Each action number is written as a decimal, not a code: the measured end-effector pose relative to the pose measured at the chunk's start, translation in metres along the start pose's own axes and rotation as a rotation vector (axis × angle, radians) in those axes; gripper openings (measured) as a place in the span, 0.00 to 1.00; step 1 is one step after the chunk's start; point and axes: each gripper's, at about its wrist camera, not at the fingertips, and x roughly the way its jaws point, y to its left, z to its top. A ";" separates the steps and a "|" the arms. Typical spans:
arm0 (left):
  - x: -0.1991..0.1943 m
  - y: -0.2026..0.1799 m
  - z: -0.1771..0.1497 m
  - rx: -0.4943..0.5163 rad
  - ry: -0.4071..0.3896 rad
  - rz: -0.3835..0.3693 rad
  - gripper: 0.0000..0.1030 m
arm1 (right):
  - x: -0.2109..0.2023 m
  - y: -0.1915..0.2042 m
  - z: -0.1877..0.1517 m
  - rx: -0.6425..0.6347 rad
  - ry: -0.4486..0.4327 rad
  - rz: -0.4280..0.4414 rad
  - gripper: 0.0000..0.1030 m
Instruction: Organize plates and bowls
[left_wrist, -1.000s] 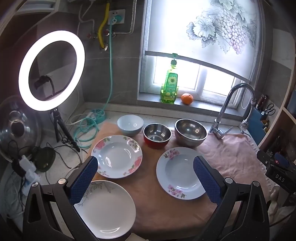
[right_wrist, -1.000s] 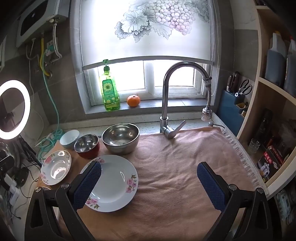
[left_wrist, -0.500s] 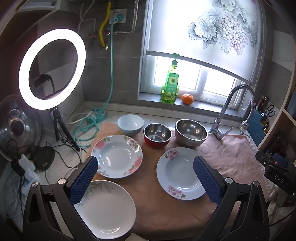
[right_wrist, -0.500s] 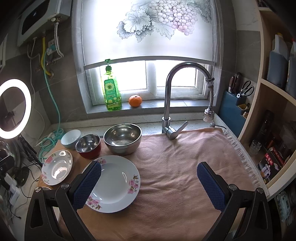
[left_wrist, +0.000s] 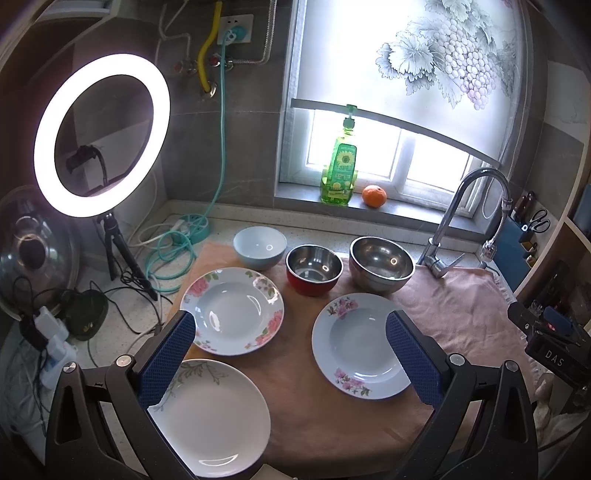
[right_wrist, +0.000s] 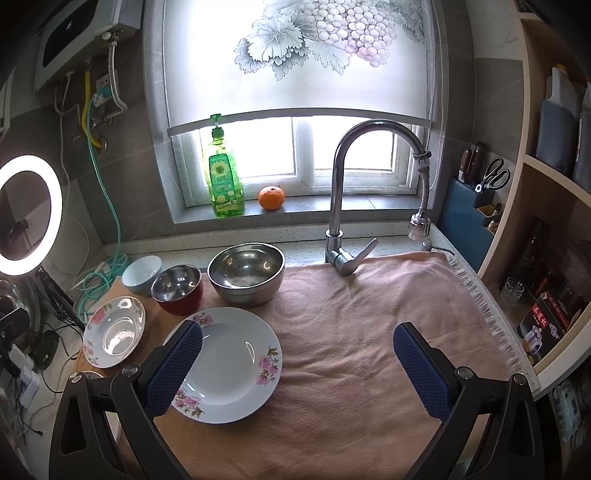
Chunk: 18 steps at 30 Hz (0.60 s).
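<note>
Three plates lie on the pink towel (left_wrist: 454, 306): a floral deep plate (left_wrist: 232, 310) at left, a second floral deep plate (left_wrist: 360, 345) at right, and a white flat plate (left_wrist: 210, 413) nearest. Behind them stand a light blue bowl (left_wrist: 259, 246), a red-sided steel bowl (left_wrist: 314, 269) and a large steel bowl (left_wrist: 381, 264). My left gripper (left_wrist: 290, 354) hovers open above the plates, holding nothing. My right gripper (right_wrist: 297, 365) is open above the towel, its left finger over the right floral plate (right_wrist: 232, 363). The bowls (right_wrist: 245, 273) sit beyond it.
A faucet (right_wrist: 343, 206) rises at the back of the towel. A green soap bottle (right_wrist: 222, 177) and an orange (right_wrist: 272, 198) stand on the windowsill. A ring light (left_wrist: 99, 136) on a tripod, cables and a hose crowd the left. Shelves and a knife block (right_wrist: 469, 218) line the right.
Both views have shifted very slightly, the right one a touch closer and to the left. The dishes have not moved and both grippers stay open.
</note>
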 end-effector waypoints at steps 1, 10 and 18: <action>0.000 0.000 0.000 0.000 0.001 0.000 0.99 | 0.000 0.001 0.000 0.001 0.001 0.000 0.99; 0.000 0.000 0.001 0.000 0.000 0.001 0.99 | 0.004 0.000 -0.002 0.002 0.007 0.005 0.99; 0.002 0.000 -0.001 0.000 0.002 -0.001 0.99 | 0.008 0.000 -0.003 0.003 0.014 0.001 0.99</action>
